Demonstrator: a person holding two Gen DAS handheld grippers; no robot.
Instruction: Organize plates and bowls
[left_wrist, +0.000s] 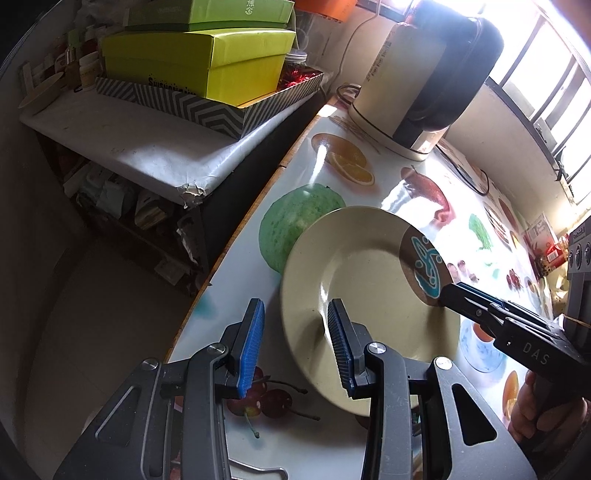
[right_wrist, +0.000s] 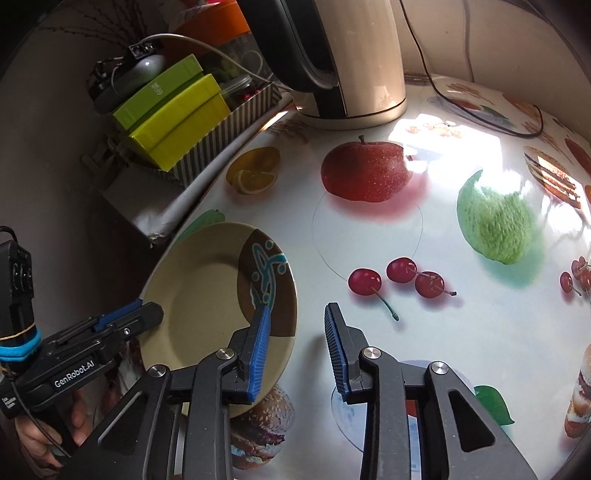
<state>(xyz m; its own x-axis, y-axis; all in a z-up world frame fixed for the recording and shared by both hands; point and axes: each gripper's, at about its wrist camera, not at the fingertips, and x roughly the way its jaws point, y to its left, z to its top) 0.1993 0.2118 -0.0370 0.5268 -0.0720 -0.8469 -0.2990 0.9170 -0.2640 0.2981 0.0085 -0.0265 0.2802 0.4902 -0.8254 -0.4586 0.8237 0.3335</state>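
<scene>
Plainly, everything turns on one beige plate (right_wrist: 199, 295) with a brown patch and a teal pattern, which lies near the left edge of the fruit-printed bench (right_wrist: 369, 229), short of the kettle (right_wrist: 362, 55). No bowl shows in either view.

The plate sits between the two tools. The left tongs (left_wrist: 295, 306) come at its near-left rim, one blue pad outside the rim over bare bench, the other over the plate's well. The right tongs (right_wrist: 297, 310) come at the opposite side, by the brown patch, one pad above that patch and the other out over the bench beyond the rim. Both pairs stand apart with a clear gap between the pads — each straddles the rim, and neither looks to be pinching it. Whether any pad already touches the plate I cannot tell.

A round plate has no long axis, so what counts is the rim's line through each gap. Both hands are about equally near. My judgement: the coming move is to close on the rim from either side — the thin, glossy edge could slip if the pads meet it at a slant.
</scene>
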